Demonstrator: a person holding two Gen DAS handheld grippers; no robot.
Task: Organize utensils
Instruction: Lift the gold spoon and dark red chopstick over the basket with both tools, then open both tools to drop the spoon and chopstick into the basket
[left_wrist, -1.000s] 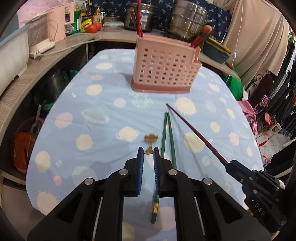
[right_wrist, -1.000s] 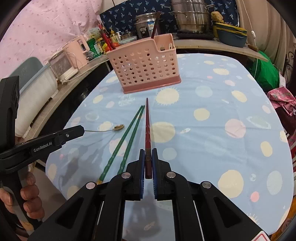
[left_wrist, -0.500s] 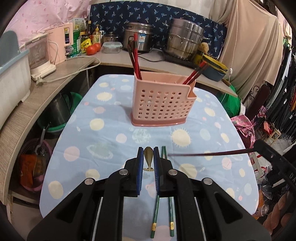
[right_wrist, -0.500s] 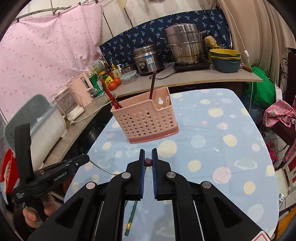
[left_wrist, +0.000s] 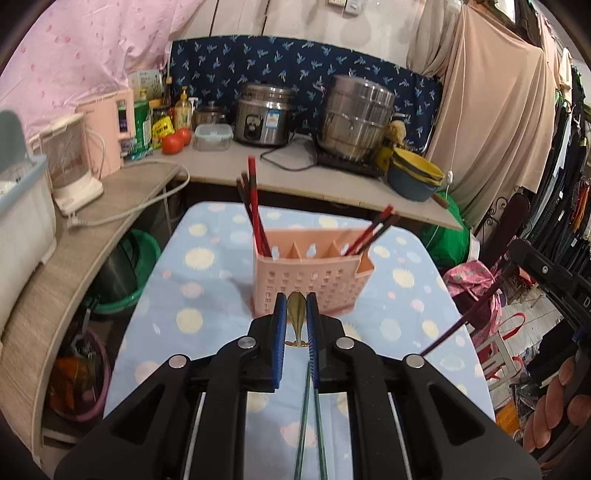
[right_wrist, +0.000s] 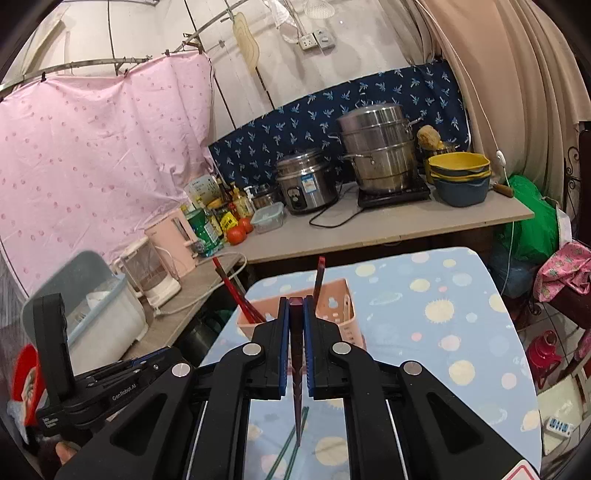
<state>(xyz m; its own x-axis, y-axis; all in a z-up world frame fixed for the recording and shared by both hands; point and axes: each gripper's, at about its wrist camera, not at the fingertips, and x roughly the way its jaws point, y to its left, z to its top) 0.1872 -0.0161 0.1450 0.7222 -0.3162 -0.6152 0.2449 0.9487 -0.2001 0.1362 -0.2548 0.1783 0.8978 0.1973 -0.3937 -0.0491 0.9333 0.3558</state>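
Between the left gripper's (left_wrist: 296, 314) blue-padded jaws a small brass-coloured spoon (left_wrist: 296, 312) is sitting, bowl end forward, the jaws nearly closed and pinching its handle. Just beyond that spoon the pink basket (left_wrist: 314, 275) is standing upright on the table (left_wrist: 207, 295), which is wearing a pale blue cloth dotted with suns and planets. Red and dark chopsticks (left_wrist: 255, 218) are leaning out of the basket's left end, and another pair is leaning out of its right end. On the near side of the basket, under the left gripper, two green chopsticks (left_wrist: 310, 424) are lying side by side on the cloth.

Seen from the right wrist, the right gripper (right_wrist: 296, 317) is clamping a dark red chopstick (right_wrist: 296, 369) between nearly closed jaws, its thick end poking out in front of the basket and its thin tip trailing back under the camera. To the basket's left the left gripper is showing with a hand beneath it. Behind the basket, a rice cooker (right_wrist: 304, 181) and a steel steamer pot (right_wrist: 380, 147) are standing on a counter.
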